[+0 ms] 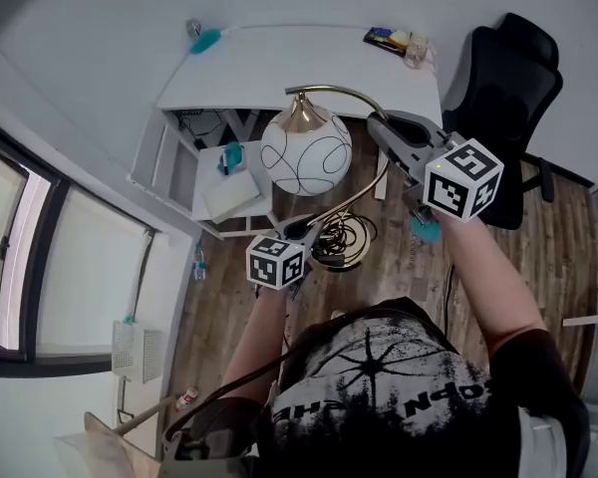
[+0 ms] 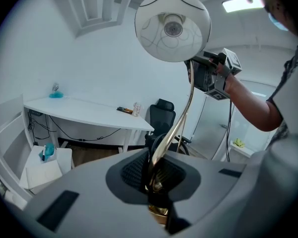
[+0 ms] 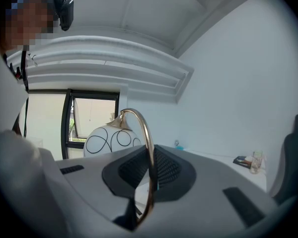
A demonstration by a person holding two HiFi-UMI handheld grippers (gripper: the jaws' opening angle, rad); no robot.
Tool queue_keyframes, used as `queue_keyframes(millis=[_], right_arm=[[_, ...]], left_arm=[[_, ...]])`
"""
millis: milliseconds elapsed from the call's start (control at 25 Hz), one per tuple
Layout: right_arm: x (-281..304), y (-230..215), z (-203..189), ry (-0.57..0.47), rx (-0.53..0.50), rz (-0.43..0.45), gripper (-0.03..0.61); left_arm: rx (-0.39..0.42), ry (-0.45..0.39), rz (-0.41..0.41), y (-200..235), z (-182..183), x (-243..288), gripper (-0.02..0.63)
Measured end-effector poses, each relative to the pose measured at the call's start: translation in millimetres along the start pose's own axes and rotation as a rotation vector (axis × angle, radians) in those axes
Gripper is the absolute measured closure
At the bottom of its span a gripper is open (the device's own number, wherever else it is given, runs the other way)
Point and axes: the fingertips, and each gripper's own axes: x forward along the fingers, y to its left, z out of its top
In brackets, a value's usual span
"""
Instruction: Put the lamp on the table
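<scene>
The lamp [image 1: 304, 152] hangs just short of the table [image 1: 279, 63], left gripper [image 1: 307, 231] clamped low on its stem and right gripper [image 1: 381, 125] clamped on the upper curve, likely to steady the shade.

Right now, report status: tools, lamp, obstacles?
Left tool shut low on lamp stem; right tool shut high. Lamp not yet on table. Glass at table's end.
</scene>
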Motion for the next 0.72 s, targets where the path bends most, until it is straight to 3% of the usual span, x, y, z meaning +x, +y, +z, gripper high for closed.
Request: queue_keyframes(millis=[720], right_arm=[[87,-75,-3,0.022,-0.009,0.030,0.545]], left_arm=[[-0.025,-0.010,0.037,82,46,61,0.575]])
